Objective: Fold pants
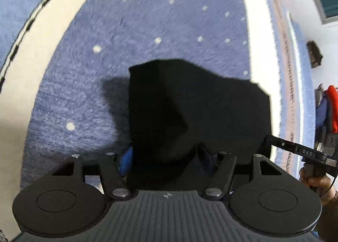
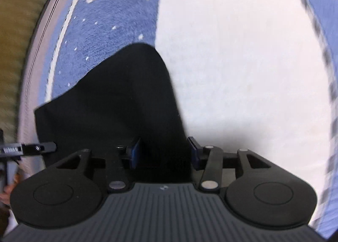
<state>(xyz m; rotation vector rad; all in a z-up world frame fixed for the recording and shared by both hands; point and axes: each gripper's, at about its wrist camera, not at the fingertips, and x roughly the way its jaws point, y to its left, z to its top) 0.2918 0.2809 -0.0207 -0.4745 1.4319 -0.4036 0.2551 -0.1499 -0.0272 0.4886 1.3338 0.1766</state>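
Left wrist view is showing the left gripper (image 1: 166, 157) clenching a bunched fold of the black pants (image 1: 190, 106), which are hanging in front of it above the blue carpet (image 1: 105, 56) with pale dots and a cream band. At its right edge, the right gripper (image 1: 295, 150) and the hand holding it are reaching in. Right wrist view is showing the right gripper (image 2: 164, 153) grasping the pants (image 2: 118, 102) between its blue pads (image 2: 195, 153), with the cloth draping over blue and cream carpet (image 2: 232, 62).
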